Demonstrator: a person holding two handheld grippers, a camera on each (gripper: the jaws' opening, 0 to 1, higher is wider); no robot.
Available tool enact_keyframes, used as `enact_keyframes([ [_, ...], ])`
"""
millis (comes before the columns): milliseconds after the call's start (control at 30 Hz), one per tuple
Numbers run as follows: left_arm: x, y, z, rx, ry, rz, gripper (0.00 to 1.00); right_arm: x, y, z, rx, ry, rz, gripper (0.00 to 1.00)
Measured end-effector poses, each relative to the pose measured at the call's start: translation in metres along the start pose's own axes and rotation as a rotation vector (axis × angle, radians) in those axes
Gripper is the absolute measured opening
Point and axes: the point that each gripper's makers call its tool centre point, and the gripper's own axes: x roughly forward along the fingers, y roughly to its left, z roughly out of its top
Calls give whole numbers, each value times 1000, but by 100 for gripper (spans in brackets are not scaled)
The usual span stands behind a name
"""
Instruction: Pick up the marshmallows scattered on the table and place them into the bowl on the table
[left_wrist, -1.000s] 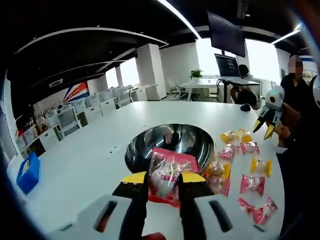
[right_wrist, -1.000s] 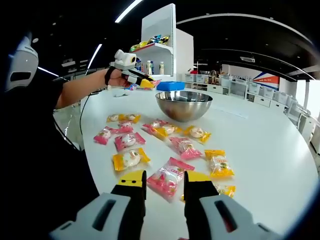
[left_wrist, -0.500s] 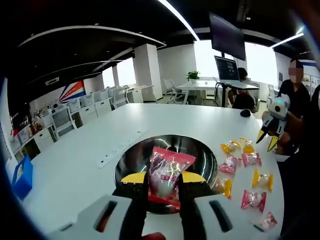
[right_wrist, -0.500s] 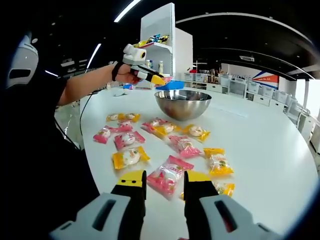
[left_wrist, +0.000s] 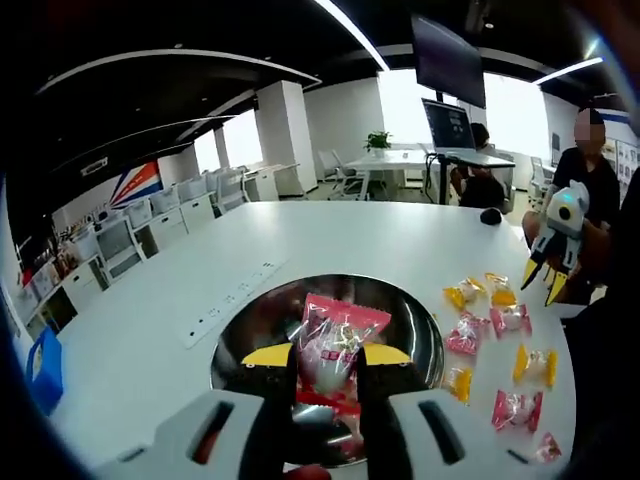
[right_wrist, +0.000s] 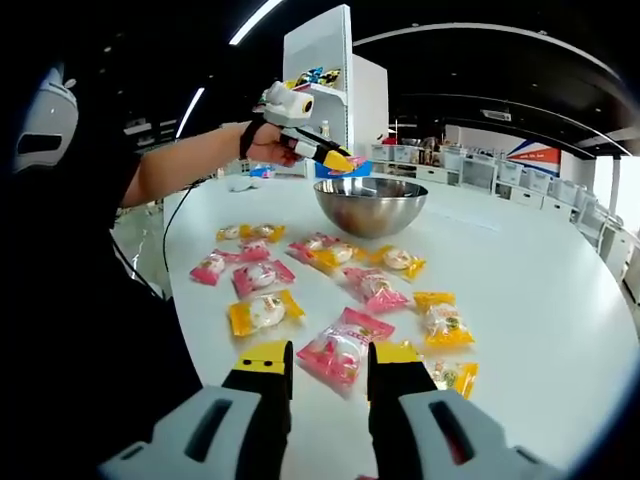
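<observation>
Left gripper (left_wrist: 326, 356) jaws are clamped on a pink marshmallow packet (left_wrist: 334, 345) directly above the steel bowl (left_wrist: 400, 325), having come in over it since a second ago. Right gripper (right_wrist: 326, 357) jaws stand apart over another pink packet (right_wrist: 345, 346) on the tabletop (right_wrist: 530, 270), its near end hidden; this view shows the bowl's outside.

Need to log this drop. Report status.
Left gripper shut on pink marshmallow packet, over the bowl. Right gripper open above table packets. Nothing blocking.
</observation>
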Motion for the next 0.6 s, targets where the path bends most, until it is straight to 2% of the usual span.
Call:
enact_keyframes([
  [133, 7, -1, -2, -8, 7, 2, 24, 1, 0, -3, 6, 7, 0, 30],
  [233, 11, -1, -6, 29, 35, 9, 24, 1, 3, -1, 5, 4, 5, 30],
  [600, 19, 0, -7, 4, 41, 23, 24, 0, 3, -4, 11, 3, 5, 30],
])
